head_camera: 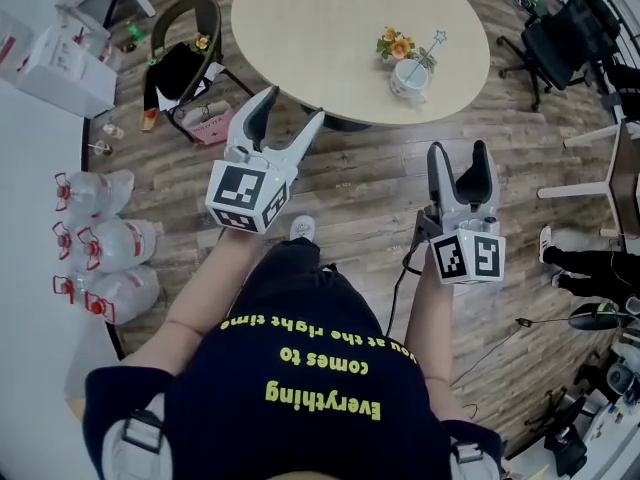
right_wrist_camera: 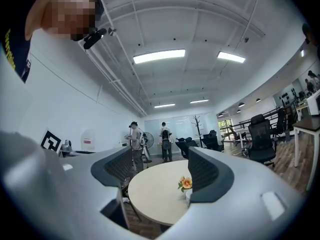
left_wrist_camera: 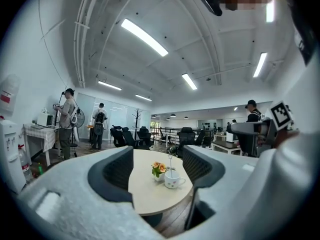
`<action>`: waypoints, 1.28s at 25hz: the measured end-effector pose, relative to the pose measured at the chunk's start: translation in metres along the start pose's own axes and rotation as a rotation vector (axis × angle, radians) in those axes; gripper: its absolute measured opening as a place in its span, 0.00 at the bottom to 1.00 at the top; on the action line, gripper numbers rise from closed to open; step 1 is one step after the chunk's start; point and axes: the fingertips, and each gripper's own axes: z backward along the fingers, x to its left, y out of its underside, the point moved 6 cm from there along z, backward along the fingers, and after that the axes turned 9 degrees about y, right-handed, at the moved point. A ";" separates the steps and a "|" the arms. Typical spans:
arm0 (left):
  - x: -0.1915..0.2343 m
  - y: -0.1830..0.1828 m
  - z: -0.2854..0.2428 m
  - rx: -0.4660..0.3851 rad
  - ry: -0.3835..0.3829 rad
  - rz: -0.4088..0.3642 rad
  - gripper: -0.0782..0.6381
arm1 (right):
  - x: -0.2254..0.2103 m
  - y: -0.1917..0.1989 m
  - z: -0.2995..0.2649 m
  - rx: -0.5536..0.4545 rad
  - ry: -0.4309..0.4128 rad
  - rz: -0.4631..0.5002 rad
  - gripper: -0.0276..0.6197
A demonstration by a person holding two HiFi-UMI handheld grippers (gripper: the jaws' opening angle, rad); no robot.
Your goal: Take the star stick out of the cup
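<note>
A white cup (head_camera: 408, 78) stands on the round beige table (head_camera: 330, 28) near its right edge, with the star stick (head_camera: 432, 46) standing up in it and a small pot of orange flowers (head_camera: 396, 44) beside it. My left gripper (head_camera: 291, 108) is open and empty, held over the floor short of the table's near edge. My right gripper (head_camera: 458, 151) is also open and empty, lower right of the cup and well away from it. The left gripper view shows the cup (left_wrist_camera: 173, 180) and the thin stick (left_wrist_camera: 170, 161) far off between its jaws. In the right gripper view the flowers (right_wrist_camera: 185, 183) show; the cup is mostly hidden behind the right finger.
A chair draped with a black jacket (head_camera: 185, 58) stands left of the table, with a pink bag by it. Large water bottles (head_camera: 100, 248) lie on the floor at the left. A black office chair (head_camera: 560, 38) is at the right. People (left_wrist_camera: 67, 119) stand far off.
</note>
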 end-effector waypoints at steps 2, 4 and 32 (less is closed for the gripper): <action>0.019 -0.001 -0.009 -0.003 0.002 0.002 0.54 | 0.005 0.003 -0.019 0.000 0.000 -0.002 0.58; 0.035 -0.003 -0.018 -0.006 0.007 0.002 0.54 | 0.009 0.005 -0.037 0.000 0.004 -0.005 0.58; 0.099 0.003 -0.150 0.035 -0.083 -0.004 0.54 | -0.066 0.018 -0.189 0.051 -0.065 -0.035 0.58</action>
